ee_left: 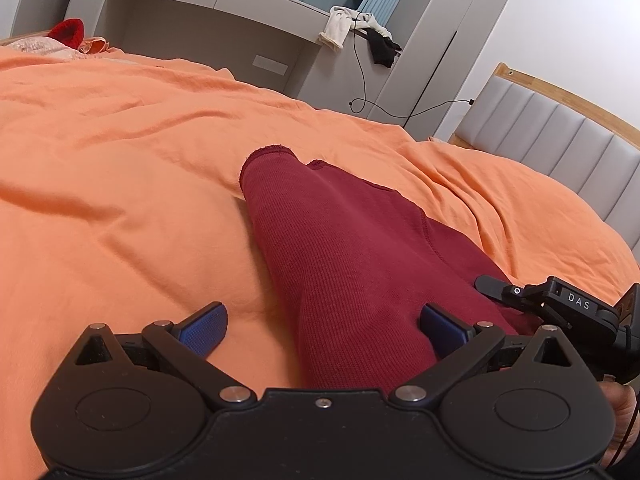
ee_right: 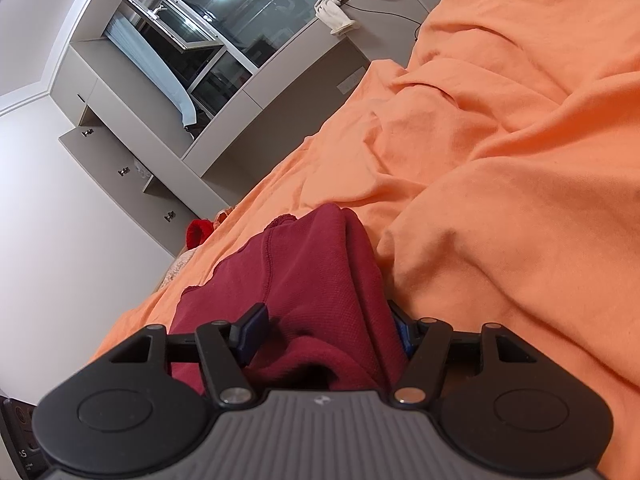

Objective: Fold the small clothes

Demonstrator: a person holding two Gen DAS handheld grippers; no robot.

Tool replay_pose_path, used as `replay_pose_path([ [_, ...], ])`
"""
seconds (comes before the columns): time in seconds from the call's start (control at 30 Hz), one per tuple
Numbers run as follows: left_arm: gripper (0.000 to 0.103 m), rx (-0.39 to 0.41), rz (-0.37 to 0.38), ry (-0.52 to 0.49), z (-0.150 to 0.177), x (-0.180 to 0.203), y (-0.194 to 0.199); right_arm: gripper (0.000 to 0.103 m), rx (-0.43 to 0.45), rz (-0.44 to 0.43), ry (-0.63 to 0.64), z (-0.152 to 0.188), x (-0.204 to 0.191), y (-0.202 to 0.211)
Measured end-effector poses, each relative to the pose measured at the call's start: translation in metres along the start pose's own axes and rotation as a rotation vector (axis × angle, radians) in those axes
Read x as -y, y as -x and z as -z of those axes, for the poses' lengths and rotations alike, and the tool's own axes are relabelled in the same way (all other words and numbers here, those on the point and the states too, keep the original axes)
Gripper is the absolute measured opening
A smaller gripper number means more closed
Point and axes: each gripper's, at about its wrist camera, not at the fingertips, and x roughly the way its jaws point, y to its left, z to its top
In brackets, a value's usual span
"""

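Maroon garment point(ee_left: 340, 248) — lies lengthwise on the orange bedsheet point(ee_left: 120, 160), its near end bunched, probably for a fold. My left fingers point(ee_left: 320, 330), spread, straddle it untouched; my right fingers point(ee_right: 328, 332) pinch that bunched end.

I am looking down along both tools at a garment point(ee_left: 340, 248) that is lying on the bedsheet point(ee_left: 120, 184), stretching away from me. The left gripper point(ee_left: 324, 330) is sitting at its near end, one finger over the cloth and the other over bare sheet to the left. The right gripper point(ee_right: 328, 332) is straddling a bunched part of the same garment, just right of the left one. Behind the bed a ledge point(ee_left: 280, 24) is running under the window point(ee_right: 224, 28), with loose clothes point(ee_left: 360, 28) lying on it. The headboard point(ee_left: 560, 136) is standing to the right. A knitted item point(ee_left: 68, 32) is lying at the bed's far left.
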Motion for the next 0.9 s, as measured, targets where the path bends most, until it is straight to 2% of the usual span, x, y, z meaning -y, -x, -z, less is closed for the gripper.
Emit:
replay_pose_path([
  [0.9,0.103,0.001,-0.001,-0.001,0.0003,-0.0003,0.0001,0.069,0.003,-0.004,0.010,0.0004,-0.0008,0.0038],
])
